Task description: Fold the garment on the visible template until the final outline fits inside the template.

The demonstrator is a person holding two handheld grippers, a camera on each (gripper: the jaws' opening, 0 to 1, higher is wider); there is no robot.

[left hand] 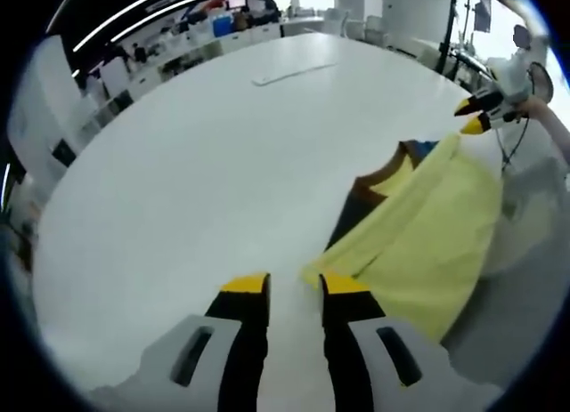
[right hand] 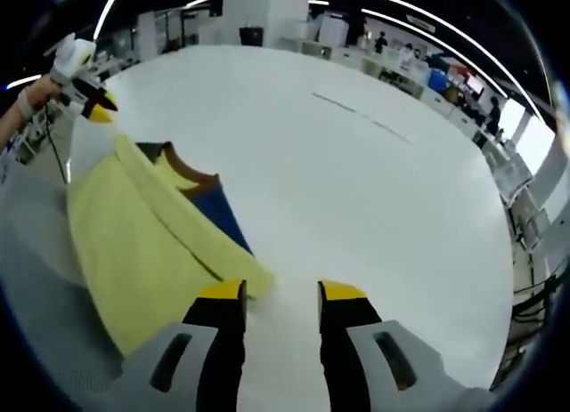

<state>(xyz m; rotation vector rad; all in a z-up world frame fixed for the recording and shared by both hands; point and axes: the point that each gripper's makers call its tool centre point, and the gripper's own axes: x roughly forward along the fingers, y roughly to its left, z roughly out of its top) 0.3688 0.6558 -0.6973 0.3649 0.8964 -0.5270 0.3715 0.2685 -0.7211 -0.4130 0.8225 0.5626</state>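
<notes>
Garment (left hand: 427, 230): yellow, folded over, navy underside, brown collar showing.

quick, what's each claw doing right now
Left claw: open, empty, beside the shirt.
Right claw: open, empty, beside the shirt.

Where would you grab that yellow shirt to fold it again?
Probably the yellow shirt's folded corner near the left gripper, which shows at beside the right gripper. It lies flat at the cloth's edge on the white table, so slide one finger under from the bare table side.
</notes>
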